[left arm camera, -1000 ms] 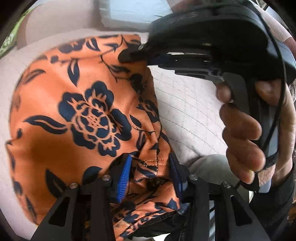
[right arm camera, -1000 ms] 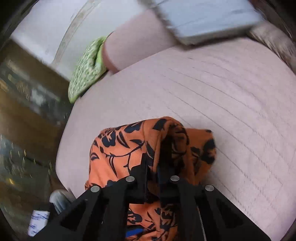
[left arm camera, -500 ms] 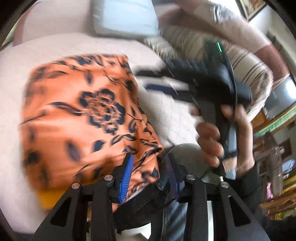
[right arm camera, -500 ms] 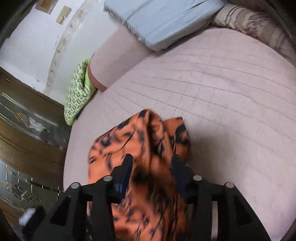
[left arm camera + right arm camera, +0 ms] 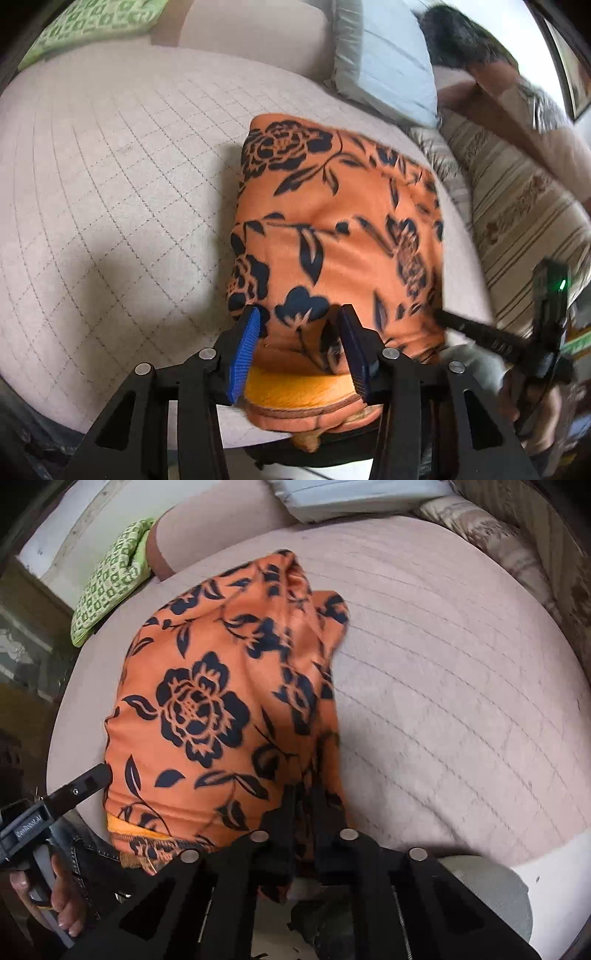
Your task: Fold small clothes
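Mid-fold: right gripper (image 5: 301, 805) clamped on orange garment (image 5: 207, 709) near edge; left gripper (image 5: 299, 343) agape over cloth. Next: flatten fold.

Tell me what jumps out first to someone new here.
The orange floral garment dominates, lying on the pale quilted cushion. The right gripper pinches its near edge shut, while the left gripper stands open over another edge. A green patterned cushion sits at the far left.
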Demonstrator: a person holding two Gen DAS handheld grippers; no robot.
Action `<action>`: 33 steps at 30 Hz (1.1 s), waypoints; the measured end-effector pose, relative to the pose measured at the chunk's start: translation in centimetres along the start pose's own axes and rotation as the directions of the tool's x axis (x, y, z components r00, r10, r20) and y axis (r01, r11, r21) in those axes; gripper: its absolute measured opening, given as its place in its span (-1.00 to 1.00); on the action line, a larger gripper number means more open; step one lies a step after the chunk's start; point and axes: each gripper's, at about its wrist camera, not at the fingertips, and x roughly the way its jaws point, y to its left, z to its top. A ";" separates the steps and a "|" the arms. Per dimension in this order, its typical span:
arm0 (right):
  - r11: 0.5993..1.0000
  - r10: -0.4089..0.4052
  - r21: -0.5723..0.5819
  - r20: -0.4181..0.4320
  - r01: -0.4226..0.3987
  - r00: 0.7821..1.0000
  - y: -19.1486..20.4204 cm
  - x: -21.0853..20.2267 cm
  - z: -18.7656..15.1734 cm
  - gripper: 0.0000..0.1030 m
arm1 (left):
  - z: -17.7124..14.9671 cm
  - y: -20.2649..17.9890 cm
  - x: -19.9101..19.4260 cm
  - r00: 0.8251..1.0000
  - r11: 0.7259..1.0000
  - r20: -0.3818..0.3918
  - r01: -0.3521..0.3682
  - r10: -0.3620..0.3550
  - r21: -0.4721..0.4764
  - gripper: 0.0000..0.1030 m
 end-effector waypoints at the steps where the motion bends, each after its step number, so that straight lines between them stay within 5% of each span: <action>1: 1.000 -0.009 0.009 -0.005 0.009 1.000 -0.3 0.5 0.1 -0.88 | -0.1 0.2 0.8 1.000 1.000 -0.006 -0.004 0.004 0.003 -0.06; 8: 0.997 0.032 0.067 -0.008 -0.031 0.999 -1.8 1.8 0.6 -0.76 | -1.4 1.9 -0.8 0.998 0.999 -0.035 0.045 -0.046 -0.027 -0.03; 12: 0.987 0.119 0.103 0.052 -0.123 0.992 -2.7 0.5 0.5 -0.60 | -2.2 3.2 -3.7 0.999 0.999 -0.034 0.011 -0.012 -0.037 -0.02; 16: 0.959 0.234 0.134 0.128 -0.250 0.964 -3.4 -0.6 2.2 0.10 | -0.5 6.3 -3.6 0.990 0.964 -0.025 0.128 -0.137 -0.235 -0.03; 17: 0.954 0.247 0.137 0.143 -0.266 0.958 -3.5 -0.6 2.8 0.13 | -0.4 6.9 -3.3 0.988 0.953 -0.021 0.141 -0.152 -0.268 -0.06; 19: 0.948 0.249 0.165 0.147 -0.272 0.957 -3.8 0.2 4.0 0.14 | 0.2 7.7 -2.3 0.982 0.935 -0.031 0.166 -0.185 -0.314 -0.11; 21: 0.938 0.274 0.182 0.129 -0.294 0.953 -3.8 1.6 4.4 0.14 | 0.4 7.5 -1.4 0.973 0.930 -0.027 0.211 -0.229 -0.301 -0.37; 27: 0.950 0.241 0.185 0.086 -0.253 0.967 -3.5 3.3 4.3 0.06 | -0.7 6.7 -2.6 0.973 0.935 -0.018 0.216 -0.230 -0.282 -0.92; 33: 0.970 0.167 0.170 0.043 -0.172 0.985 -2.4 4.5 4.6 -0.16 | -2.5 7.2 -2.8 0.971 0.950 -0.100 0.188 -0.218 -0.250 -0.96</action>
